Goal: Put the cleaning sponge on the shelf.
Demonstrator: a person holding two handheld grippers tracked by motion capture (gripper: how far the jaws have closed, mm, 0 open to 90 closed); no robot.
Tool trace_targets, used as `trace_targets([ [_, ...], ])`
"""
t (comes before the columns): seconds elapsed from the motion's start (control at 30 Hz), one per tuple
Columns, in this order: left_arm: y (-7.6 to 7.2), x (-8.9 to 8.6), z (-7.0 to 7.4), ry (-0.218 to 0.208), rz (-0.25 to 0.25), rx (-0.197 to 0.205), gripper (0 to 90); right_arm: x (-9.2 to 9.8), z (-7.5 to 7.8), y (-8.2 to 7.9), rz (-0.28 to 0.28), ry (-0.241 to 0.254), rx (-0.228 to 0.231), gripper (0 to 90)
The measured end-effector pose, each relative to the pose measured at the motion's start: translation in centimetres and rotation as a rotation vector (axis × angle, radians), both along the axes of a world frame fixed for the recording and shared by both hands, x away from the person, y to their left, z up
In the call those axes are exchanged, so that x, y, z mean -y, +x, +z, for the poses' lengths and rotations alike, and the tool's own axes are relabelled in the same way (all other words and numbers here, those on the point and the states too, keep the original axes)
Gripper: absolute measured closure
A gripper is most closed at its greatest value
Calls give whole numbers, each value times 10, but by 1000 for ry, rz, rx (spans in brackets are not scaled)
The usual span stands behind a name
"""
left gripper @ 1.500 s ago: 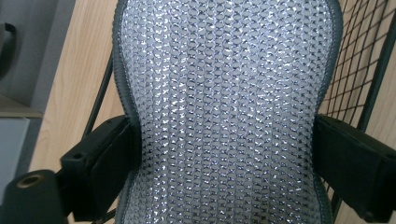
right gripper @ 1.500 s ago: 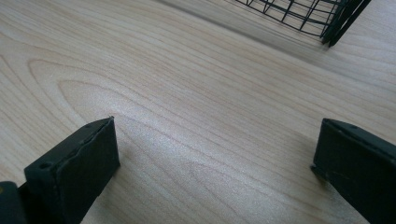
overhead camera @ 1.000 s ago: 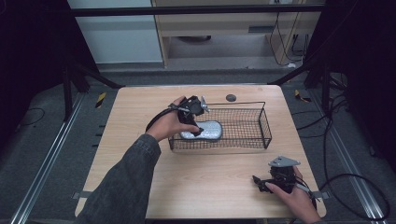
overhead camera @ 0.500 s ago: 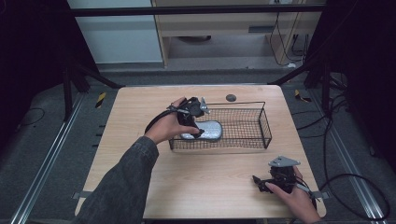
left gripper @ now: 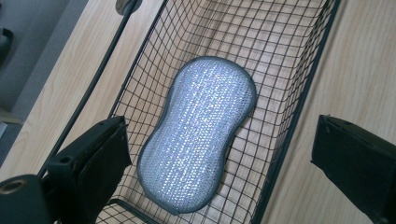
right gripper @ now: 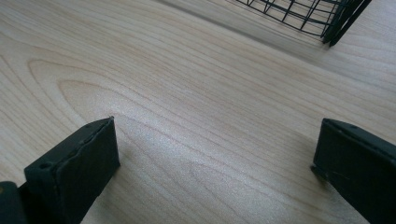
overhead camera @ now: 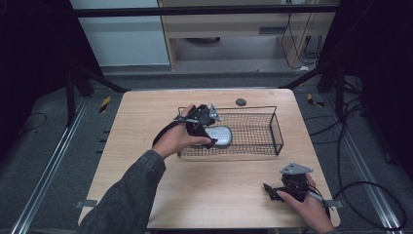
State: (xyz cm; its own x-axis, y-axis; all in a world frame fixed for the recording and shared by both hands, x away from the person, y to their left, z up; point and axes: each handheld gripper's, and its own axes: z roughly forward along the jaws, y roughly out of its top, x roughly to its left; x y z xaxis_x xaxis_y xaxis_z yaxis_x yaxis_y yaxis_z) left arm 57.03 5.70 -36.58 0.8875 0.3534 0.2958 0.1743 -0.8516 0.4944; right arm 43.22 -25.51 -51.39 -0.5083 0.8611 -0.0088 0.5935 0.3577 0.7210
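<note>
Lying in one wire basket [overhead camera: 272, 127]: one silver sponge [left gripper: 201, 133].

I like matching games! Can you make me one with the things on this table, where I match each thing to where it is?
Things:
1. silver sponge
2. wire basket
3. left gripper
4. right gripper

Places:
A. low over bare wood at the near right corner of the table
B. lying flat inside the basket, at its left end
C. held above the basket's left end, jaws spread wide on either side of the sponge
D. standing on the table, past its middle

Pairs: 1-B, 2-D, 3-C, 4-A
</note>
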Motion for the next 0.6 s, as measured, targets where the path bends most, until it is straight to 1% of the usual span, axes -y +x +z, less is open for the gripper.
trace_targets([
  [0.03,0,0,0,0,0,0,35,0,0,0,0,0,0,3],
  [0.07,-2,1,0,-7,3,-2,35,0,0,0,0,0,0,3],
  [0.17,-9,4,-2,-10,-4,-3,33,0,0,0,0,-1,1,3],
  [0.23,-17,8,-3,-7,2,11,37,0,0,0,0,0,1,3],
  [0.3,-19,9,-3,-15,5,17,37,0,0,0,0,-1,1,3],
  [0.33,-24,11,-4,-27,14,20,37,0,0,0,1,1,1,3],
  [0.43,-28,13,-5,-38,9,16,37,0,0,0,0,3,0,3],
  [0.53,-37,18,-9,-32,4,21,37,0,0,0,1,3,0,3],
  [0.6,-41,20,-10,-36,5,25,38,0,0,0,1,3,0,3],
])
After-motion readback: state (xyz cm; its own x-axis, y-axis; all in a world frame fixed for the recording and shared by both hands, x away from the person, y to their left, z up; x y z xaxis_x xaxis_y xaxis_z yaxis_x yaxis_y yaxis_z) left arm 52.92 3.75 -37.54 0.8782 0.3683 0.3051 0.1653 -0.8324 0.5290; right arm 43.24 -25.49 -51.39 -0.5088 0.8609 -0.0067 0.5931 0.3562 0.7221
